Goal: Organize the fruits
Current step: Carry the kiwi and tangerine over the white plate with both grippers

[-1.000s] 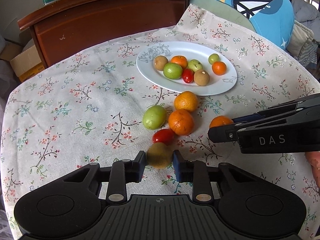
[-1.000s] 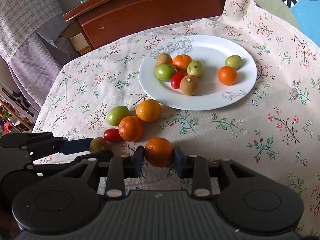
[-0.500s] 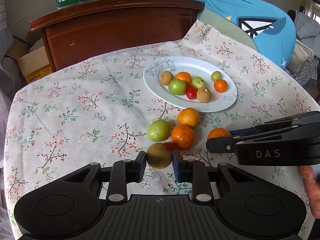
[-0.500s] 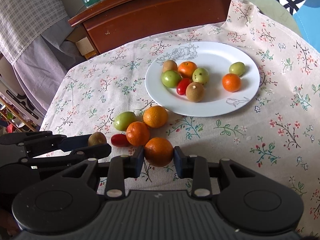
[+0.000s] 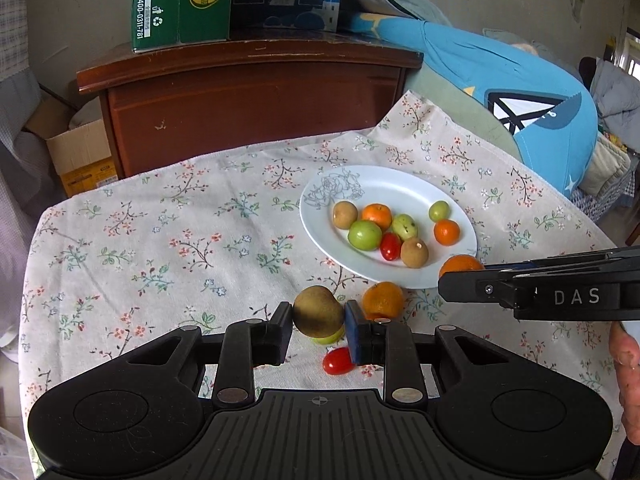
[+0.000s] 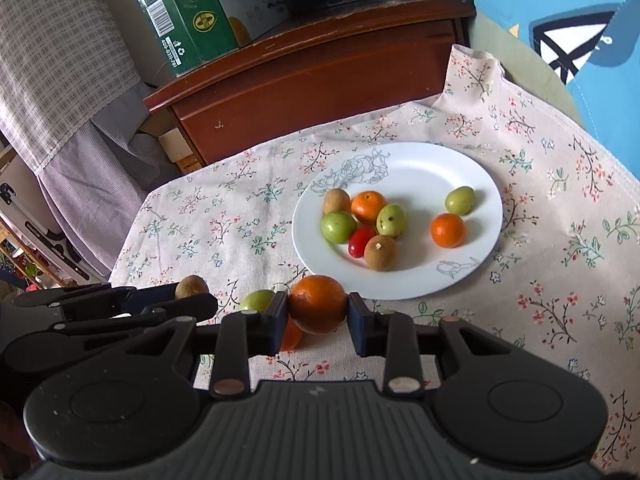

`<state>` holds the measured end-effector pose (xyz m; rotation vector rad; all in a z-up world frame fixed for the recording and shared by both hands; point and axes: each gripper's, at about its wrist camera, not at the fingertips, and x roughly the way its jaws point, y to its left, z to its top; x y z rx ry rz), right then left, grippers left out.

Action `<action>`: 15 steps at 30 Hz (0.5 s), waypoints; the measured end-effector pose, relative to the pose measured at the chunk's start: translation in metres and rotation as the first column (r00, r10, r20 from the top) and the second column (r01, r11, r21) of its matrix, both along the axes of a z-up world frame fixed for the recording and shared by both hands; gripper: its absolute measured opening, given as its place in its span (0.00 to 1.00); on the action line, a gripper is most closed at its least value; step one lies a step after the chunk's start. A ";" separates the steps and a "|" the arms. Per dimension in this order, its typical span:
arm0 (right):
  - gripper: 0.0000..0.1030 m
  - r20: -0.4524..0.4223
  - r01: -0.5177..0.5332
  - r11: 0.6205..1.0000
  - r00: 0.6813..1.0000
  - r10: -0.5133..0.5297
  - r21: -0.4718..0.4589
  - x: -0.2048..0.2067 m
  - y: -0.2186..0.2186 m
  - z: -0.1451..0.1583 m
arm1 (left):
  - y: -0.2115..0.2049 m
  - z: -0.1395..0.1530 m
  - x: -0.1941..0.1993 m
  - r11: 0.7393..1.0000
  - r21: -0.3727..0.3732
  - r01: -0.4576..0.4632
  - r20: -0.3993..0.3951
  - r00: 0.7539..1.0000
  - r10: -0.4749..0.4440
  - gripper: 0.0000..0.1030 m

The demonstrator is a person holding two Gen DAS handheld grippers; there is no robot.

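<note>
My left gripper [image 5: 318, 320] is shut on a brown kiwi [image 5: 318, 310], held above the floral tablecloth [image 5: 160, 240]. My right gripper [image 6: 318, 312] is shut on an orange [image 6: 318, 303], also lifted off the cloth. The white plate [image 5: 400, 188] lies ahead and to the right with several fruits on it. On the cloth below remain a cherry tomato [image 5: 338, 361], an orange [image 5: 382, 300] and a green fruit [image 6: 258, 300], partly hidden. In the left wrist view the right gripper [image 5: 460, 280] reaches in from the right with its orange [image 5: 460, 265]. In the right wrist view the left gripper [image 6: 192, 296] holds the kiwi [image 6: 191, 286].
A dark wooden cabinet [image 5: 248, 96] with green and blue cartons [image 5: 180, 0] stands behind the table. A blue cushion [image 5: 520, 92] lies at the back right. A cardboard box [image 5: 80, 152] sits on the floor at left. A person's hand [image 5: 626, 368] shows at the right edge.
Both grippers have risen off the cloth with their fruit, the kiwi in the left and the orange in the right. The views now take in more of the cabinet and cartons.
</note>
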<state>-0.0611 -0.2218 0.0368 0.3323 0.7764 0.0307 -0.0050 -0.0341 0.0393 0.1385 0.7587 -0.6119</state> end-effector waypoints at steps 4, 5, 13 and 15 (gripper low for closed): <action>0.31 0.015 -0.028 0.999 0.999 0.029 -0.031 0.006 0.000 0.009 | -0.007 0.002 0.013 1.000 0.004 0.004 0.007 1.000 -0.004 0.25; 0.31 0.016 -0.034 0.998 0.999 0.034 -0.045 0.007 0.000 0.010 | -0.009 0.002 0.016 1.000 0.006 0.006 0.007 1.000 -0.006 0.25; 0.31 -0.008 -0.032 0.995 0.999 0.031 -0.096 0.027 -0.015 0.009 | -0.028 -0.001 0.051 1.000 -0.001 0.007 -0.016 1.000 -0.007 0.25; 0.31 -0.009 -0.017 0.995 1.000 0.016 -0.093 0.034 -0.020 0.008 | -0.034 -0.003 0.060 1.000 -0.010 0.005 -0.028 1.000 -0.005 0.25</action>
